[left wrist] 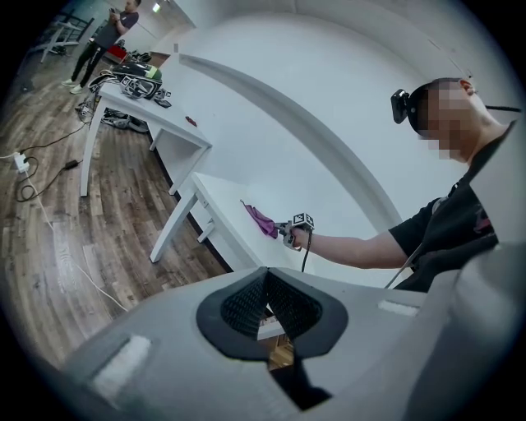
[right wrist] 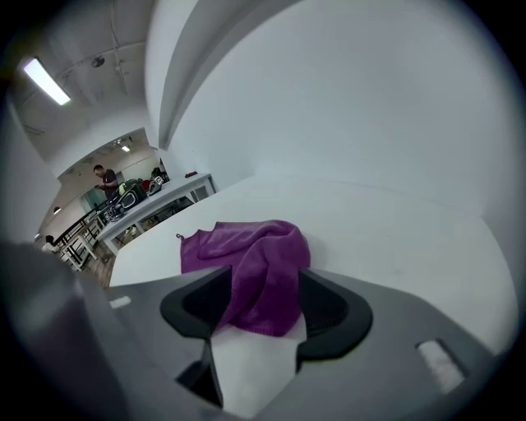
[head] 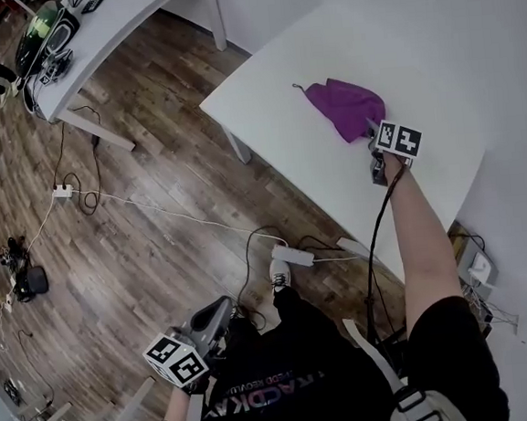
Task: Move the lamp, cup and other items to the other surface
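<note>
Both jaws of the right gripper (right wrist: pixel 261 289) stood wide apart, open, with the near end of a crumpled purple cloth (right wrist: pixel 251 259) lying loose between them. That cloth rested on the white table (right wrist: pixel 394 238), well in from its edges. Far to the left, the left gripper (left wrist: pixel 265 284) hung low over the wooden floor (head: pixel 156 242), jaws closed together on nothing.

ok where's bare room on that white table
Almost all bare: the white table is free on every side of the purple cloth, out to its edges. Only the cloth, with the right gripper at it, is busy.
</note>
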Tool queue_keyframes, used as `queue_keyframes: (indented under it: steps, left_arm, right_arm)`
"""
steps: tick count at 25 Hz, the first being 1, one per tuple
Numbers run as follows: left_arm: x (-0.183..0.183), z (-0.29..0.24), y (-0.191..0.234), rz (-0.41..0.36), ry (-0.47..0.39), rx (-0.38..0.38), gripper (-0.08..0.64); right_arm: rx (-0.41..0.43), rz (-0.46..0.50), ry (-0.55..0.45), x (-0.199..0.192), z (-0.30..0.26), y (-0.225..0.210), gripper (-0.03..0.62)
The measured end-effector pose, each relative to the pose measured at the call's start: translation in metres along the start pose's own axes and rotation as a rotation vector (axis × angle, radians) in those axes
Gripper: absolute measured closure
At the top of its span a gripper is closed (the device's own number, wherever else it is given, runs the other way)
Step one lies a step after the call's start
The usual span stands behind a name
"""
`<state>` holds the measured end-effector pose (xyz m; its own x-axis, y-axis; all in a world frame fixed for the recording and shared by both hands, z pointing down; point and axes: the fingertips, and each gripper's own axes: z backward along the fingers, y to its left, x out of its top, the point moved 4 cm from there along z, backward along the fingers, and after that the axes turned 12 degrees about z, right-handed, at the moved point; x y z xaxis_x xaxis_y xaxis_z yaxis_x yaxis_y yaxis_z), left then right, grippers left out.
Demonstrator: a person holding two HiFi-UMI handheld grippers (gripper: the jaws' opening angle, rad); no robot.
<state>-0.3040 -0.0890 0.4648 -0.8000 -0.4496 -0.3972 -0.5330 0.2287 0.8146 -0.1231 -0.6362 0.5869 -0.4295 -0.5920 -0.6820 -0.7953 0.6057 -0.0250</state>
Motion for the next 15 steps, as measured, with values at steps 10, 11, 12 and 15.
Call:
queue_keyframes:
  steps: [10,11,12,15]
  left_arm:
    - [-0.014,0.008,0.007,0.045,-0.013,0.068,0.557]
    - [-0.013,0.008,0.007,0.047,-0.014,0.070,0.557]
    - [-0.013,0.007,0.008,0.048,-0.014,0.071,0.557]
    - [-0.014,0.006,0.008,0.050,-0.013,0.069,0.557]
  right_arm:
    - [-0.035,0.109,0.065,0.004,-0.038,0.002,0.326]
    - [-0.042,0.135,0.064,0.005,-0.038,0.004,0.346]
    - [-0.043,0.157,0.063,0.005,-0.039,0.006,0.372]
    - [-0.024,0.188,0.062,0.005,-0.040,0.015,0.474]
